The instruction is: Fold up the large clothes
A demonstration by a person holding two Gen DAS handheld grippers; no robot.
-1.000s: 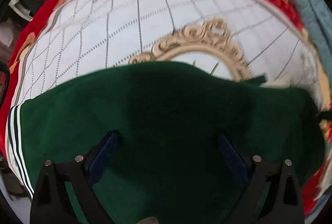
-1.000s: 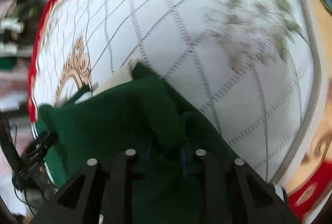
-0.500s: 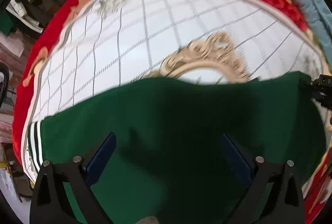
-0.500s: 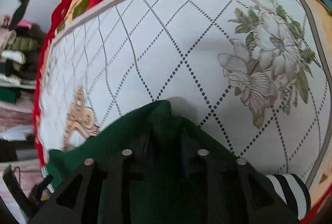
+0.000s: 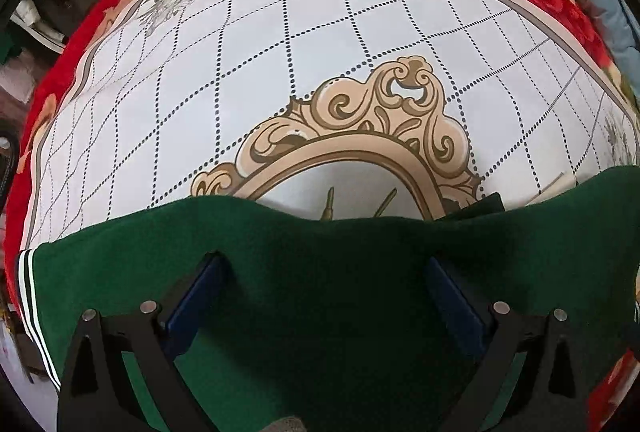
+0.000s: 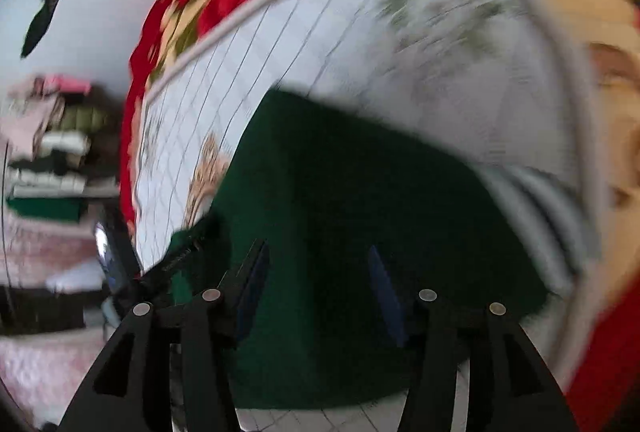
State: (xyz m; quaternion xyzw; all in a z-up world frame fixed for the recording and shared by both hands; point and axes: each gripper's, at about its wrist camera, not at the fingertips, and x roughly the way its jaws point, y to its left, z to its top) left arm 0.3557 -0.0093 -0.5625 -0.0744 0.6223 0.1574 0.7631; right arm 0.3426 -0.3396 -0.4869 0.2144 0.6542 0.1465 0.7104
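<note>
Both hand-held grippers, left (image 5: 322,272) and right (image 6: 316,272), stand open above the green garment (image 5: 320,292).

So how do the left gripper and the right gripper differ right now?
The left gripper stands wide open over the green garment; the right gripper has just been opening and its gap is narrower. The left view is sharp, the right view blurred. Both have blue pads, point down at the same garment, and grip nothing.
</note>
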